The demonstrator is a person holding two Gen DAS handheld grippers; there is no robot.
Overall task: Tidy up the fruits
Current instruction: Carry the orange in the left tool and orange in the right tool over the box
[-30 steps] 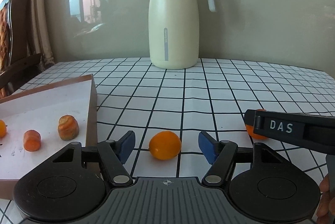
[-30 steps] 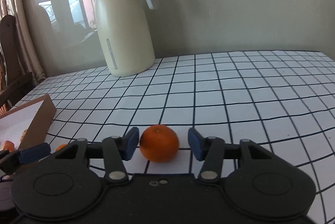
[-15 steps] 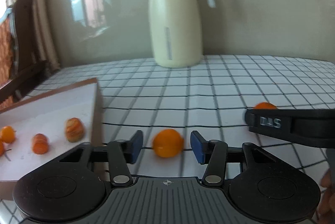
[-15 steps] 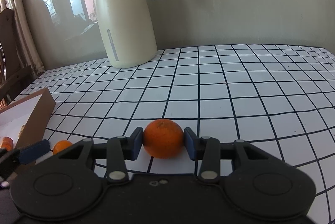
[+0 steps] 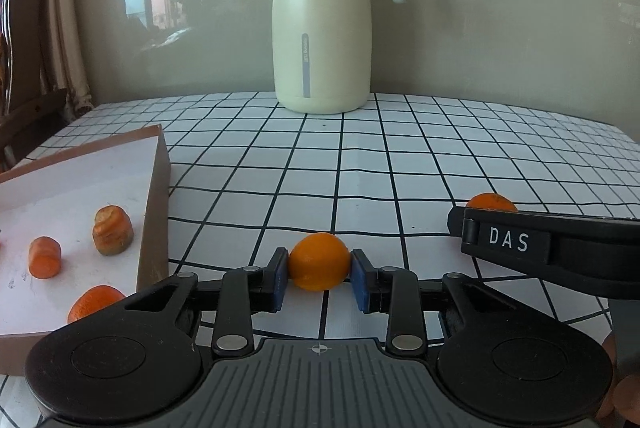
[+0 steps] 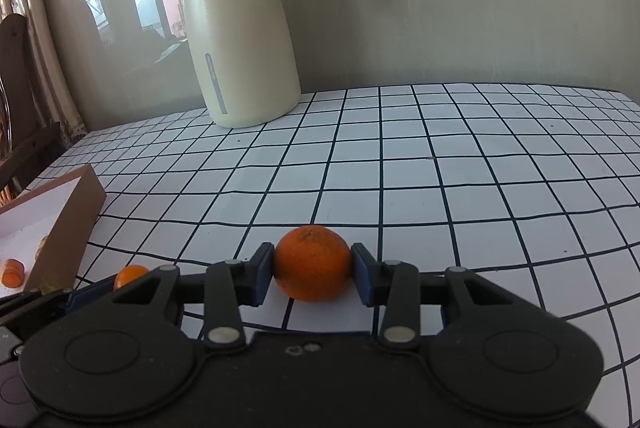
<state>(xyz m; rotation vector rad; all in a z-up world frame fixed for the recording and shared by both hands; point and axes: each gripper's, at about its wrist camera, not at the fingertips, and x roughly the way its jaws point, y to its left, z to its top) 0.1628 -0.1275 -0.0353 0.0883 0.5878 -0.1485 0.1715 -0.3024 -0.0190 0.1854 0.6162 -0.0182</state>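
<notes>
Left wrist view: left hand-held gripper (image 5: 319,278) pinches a small orange (image 5: 319,261) between its blue pads, jaws having just been closing onto it; both pads touch the fruit, which sits on the checked table (image 5: 400,155). Box (image 5: 158,195) lies just left of that gripper, white inside, with two carrot chunks (image 5: 113,230) and another orange fruit (image 5: 94,302) at its near edge. Right hand-held gripper (image 5: 456,220) shows at right as a black arm marked DAS, with a larger orange (image 5: 491,201) peeking over it.

Right wrist view: right hand-held gripper (image 6: 312,274) clamps the larger orange (image 6: 312,262) dead centre between its pads, both pads pressed on its sides, fruit resting on the table. Small orange (image 6: 130,275) is at near left, beside the box corner. Cream thermos jug (image 6: 240,39) stands upright at the far side of the table, well apart from both fruits.
</notes>
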